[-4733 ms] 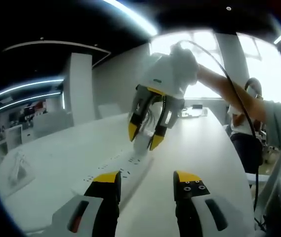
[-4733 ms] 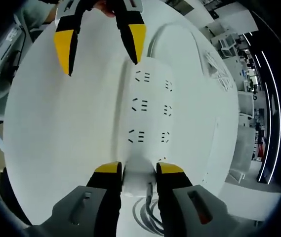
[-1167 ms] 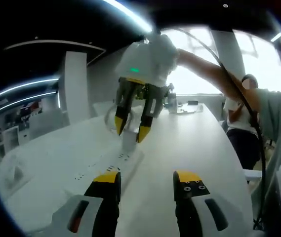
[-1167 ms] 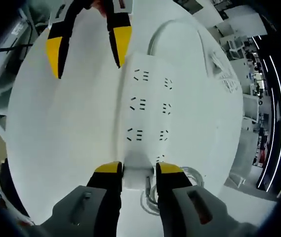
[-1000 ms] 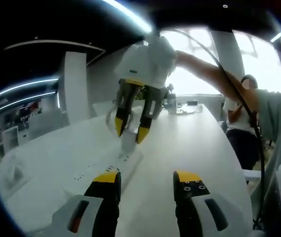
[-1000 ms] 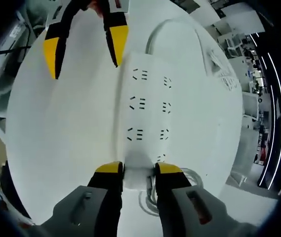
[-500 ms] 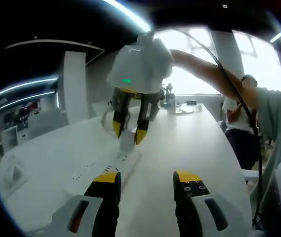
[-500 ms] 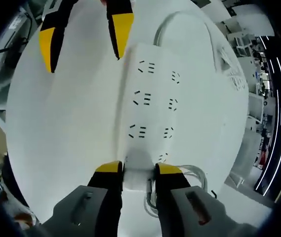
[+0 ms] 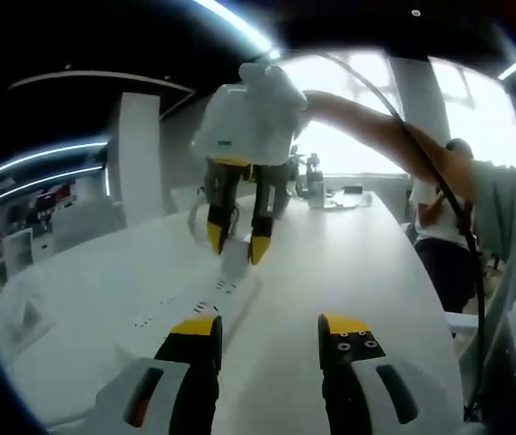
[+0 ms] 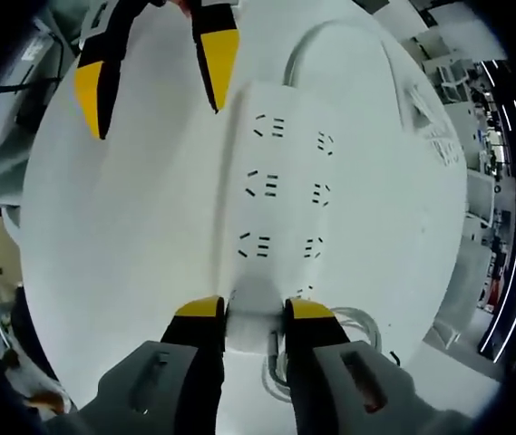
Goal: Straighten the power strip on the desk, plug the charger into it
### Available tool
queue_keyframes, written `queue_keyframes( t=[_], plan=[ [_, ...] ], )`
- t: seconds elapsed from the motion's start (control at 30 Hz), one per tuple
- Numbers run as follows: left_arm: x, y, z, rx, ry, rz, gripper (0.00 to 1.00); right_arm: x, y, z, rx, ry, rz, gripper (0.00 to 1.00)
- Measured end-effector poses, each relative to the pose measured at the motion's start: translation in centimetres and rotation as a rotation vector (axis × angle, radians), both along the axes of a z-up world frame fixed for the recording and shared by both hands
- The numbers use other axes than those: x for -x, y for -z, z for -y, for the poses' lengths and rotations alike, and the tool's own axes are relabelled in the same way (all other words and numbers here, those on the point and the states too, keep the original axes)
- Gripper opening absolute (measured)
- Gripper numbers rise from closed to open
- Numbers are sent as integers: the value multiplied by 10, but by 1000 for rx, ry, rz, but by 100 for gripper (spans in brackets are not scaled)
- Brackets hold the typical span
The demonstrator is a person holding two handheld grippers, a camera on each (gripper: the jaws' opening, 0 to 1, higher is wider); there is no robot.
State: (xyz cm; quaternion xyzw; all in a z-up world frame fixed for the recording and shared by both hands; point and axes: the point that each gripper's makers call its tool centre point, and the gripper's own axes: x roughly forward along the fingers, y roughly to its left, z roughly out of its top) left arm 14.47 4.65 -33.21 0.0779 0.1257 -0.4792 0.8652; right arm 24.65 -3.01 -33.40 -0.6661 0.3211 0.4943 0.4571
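Note:
A white power strip [image 10: 285, 190] with two rows of sockets lies lengthwise on the white desk [image 10: 121, 236]; its cable [image 10: 316, 34] curves off at the far end. My right gripper [image 10: 255, 310] is shut on a small white charger [image 10: 256, 333], which is pressed against the strip's near end; whether its pins are in a socket is hidden. In the left gripper view the right gripper [image 9: 236, 243] hangs over the power strip [image 9: 194, 304] with the charger [image 9: 235, 260] in it. My left gripper [image 9: 268, 328] is open and empty, and the left gripper [image 10: 153, 77] hovers beside the strip's far end.
The charger's coiled cable [image 10: 357, 326] lies on the desk behind it. A white mesh object [image 9: 24, 313] sits at the desk's left side. Small items [image 9: 344, 195] stand at the far end. A person [image 9: 448, 213] sits at the right edge; an arm [image 9: 375, 136] reaches over.
The right gripper with the charger has drifted a little to the left along the strip's end and stands more upright. The left gripper stays open in the same place.

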Motion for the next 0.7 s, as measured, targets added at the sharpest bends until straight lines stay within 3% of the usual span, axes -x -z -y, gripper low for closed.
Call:
queue_keyframes(
  t=[0.13, 0.23, 0.3, 0.4, 0.57, 0.7],
  plan=[
    [0, 1, 1, -2, 2, -2, 44, 1, 2, 0, -12, 0, -1, 23],
    [0, 1, 0, -2, 1, -2, 44, 1, 1, -1, -111, 15, -84, 23],
    [-1, 0, 0, 0, 0, 0, 44, 0, 1, 2, -129, 31, -88, 23],
    [-2, -2, 0, 10, -1, 1, 43, 0, 2, 1, -103, 15, -75, 23],
    [-2, 1, 2, -6, 5, -4, 43, -3, 5, 3, 46, -4, -45, 24],
    [-1, 1, 2, -4, 8, -3, 44, -5, 4, 6, -17, 19, -67, 24]
  ],
)
